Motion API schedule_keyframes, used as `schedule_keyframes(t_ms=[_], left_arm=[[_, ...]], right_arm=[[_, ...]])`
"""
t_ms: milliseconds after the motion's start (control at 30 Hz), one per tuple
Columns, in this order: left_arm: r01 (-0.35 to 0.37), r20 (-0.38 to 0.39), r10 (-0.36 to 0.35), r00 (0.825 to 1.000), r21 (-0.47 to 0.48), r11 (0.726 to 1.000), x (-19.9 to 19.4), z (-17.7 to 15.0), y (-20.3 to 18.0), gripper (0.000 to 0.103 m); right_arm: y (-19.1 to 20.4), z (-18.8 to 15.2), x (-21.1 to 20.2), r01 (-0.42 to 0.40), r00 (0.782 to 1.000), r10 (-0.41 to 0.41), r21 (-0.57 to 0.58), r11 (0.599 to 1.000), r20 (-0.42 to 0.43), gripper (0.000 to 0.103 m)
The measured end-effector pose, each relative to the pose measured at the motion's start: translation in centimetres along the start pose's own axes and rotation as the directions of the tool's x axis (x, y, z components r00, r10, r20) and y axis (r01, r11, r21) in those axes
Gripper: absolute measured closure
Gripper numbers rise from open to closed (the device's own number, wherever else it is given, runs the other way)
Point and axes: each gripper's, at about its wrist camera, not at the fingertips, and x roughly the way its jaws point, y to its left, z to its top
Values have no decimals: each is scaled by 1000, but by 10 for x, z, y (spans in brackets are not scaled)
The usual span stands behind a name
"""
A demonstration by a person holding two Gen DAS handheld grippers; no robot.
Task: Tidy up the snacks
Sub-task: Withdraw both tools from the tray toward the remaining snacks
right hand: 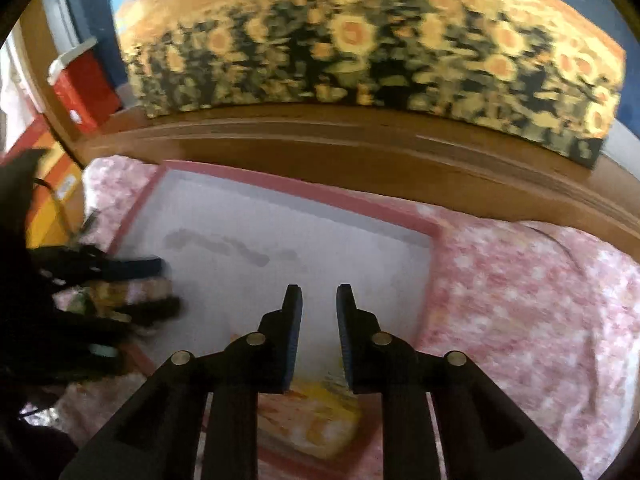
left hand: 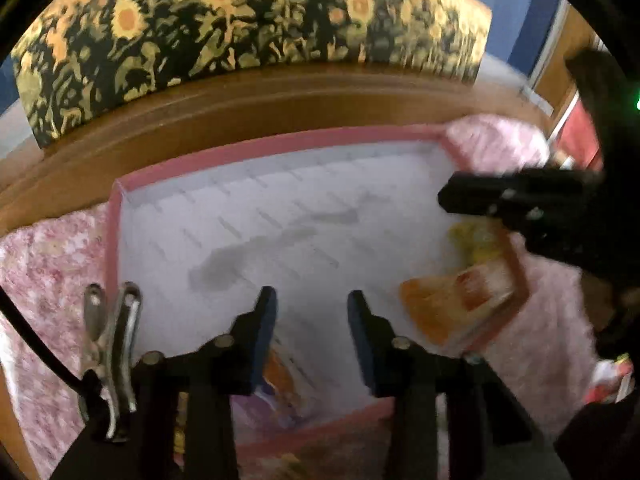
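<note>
**Both grippers hover over the pink-rimmed tray**

Left gripper [left hand: 312,300] first: its jaws stand apart, nothing between the pads, only the pale tray floor showing through the gap. Just beneath its near finger, at the tray's [left hand: 276,146] near edge, lies a blurred orange-and-purple snack packet [left hand: 280,380]. A metal clip [left hand: 110,344] hangs on the gripper body, over the tray's left rim.

Over to the right gripper [right hand: 318,300]: jaws narrowly apart, empty too, pointing down at the tray floor. Below its fingers, against the tray's near rim, sits a yellow-and-orange snack bag [right hand: 316,412]. In the left wrist view that bag shows at the tray's right side, under the right gripper's dark body.

Outward now: the tray floor is white, ridged, with grey smudges across the middle. The tray rests on a pink floral bedspread [right hand: 520,300]. Beyond the tray's far rim runs a brown wooden ledge [right hand: 320,140], and above that a sunflower-print panel [left hand: 248,20]. Off the tray's far left corner in the right wrist view stands a red box with a white lid [right hand: 82,84].
</note>
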Motion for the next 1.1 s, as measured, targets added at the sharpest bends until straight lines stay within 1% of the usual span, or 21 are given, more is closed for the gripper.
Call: schedule_keyframes(t_ms=[67, 167, 233, 300, 367, 467, 500, 533, 567, 600, 633, 667, 700, 733, 767, 800, 833, 900, 1000, 1033, 1100], left_arm=[[-44, 11, 44, 999, 57, 997, -3, -6, -6, 68], [-77, 19, 75, 997, 130, 989, -5, -13, -14, 68], [-133, 36, 128, 991, 220, 966, -4, -21, -28, 68], [-188, 60, 178, 982, 307, 933, -5, -31, -38, 68], [-225, 77, 211, 974, 365, 903, -6, -39, -43, 69], [-279, 94, 265, 960, 415, 866, -7, -39, -42, 67], [-291, 99, 276, 956, 416, 862, -7, -38, -41, 67], [-288, 100, 270, 958, 398, 871, -11, -36, -36, 67], [-270, 97, 252, 963, 369, 890, -18, -36, -29, 67], [-244, 93, 226, 970, 319, 916, -23, -33, -21, 64], [-211, 92, 194, 977, 243, 947, -32, -31, -11, 61], [-166, 97, 153, 984, 141, 976, -41, -29, 3, 53], [-116, 114, 112, 987, 28, 993, -52, -30, 18, 49], [-77, 133, 84, 988, -52, 996, -61, -33, 28, 48], [-13, 167, 41, 985, -163, 987, -73, -39, 45, 48], [20, 186, 22, 982, -222, 975, -74, -37, 44, 48], [56, 206, 5, 978, -292, 955, -82, -45, 57, 48], [68, 213, 8, 977, -348, 935, -91, -55, 70, 48], [0, 179, 72, 981, -377, 926, -97, -67, 88, 48], [-4, 174, 77, 982, -386, 923, -91, -67, 88, 48], [-5, 168, 82, 982, -415, 910, -94, -79, 97, 48]], right_arm=[[11, -1, 4, -10, 1000, 9, -24, 1000, -13, 84], [20, -6, 13, -34, 998, 31, -47, 998, -48, 84], [20, -10, 16, -43, 997, 40, -49, 998, -59, 84], [21, -9, 18, -52, 997, 49, -42, 998, -65, 84], [16, -12, 20, -55, 997, 52, -39, 998, -64, 84], [12, -13, 25, -52, 997, 50, -32, 998, -57, 84], [9, -12, 23, -53, 997, 52, -23, 998, -54, 84], [7, -12, 21, -56, 997, 55, -15, 998, -52, 84], [6, -12, 20, -65, 997, 65, 1, 998, -48, 84], [4, -12, 18, -77, 996, 78, 11, 997, -44, 84], [3, -11, 15, -96, 994, 96, 20, 995, -41, 84], [5, -11, 12, -142, 989, 143, 30, 989, -41, 84], [7, -10, 12, -172, 984, 173, 37, 984, -44, 84], [11, -10, 13, -226, 972, 229, 52, 973, -53, 84], [18, -10, 15, -282, 955, 287, 65, 957, -70, 84], [28, -11, 20, -334, 936, 340, 71, 940, -96, 85], [38, -12, 26, -364, 921, 370, 68, 929, -122, 86], [57, -14, 36, -381, 906, 384, 47, 923, -177, 90], [83, -22, 55, -342, 907, 327, -11, 940, -265, 90], [87, -23, 57, -337, 908, 320, -15, 942, -270, 91], [91, -22, 58, -327, 912, 313, -9, 945, -264, 92]])
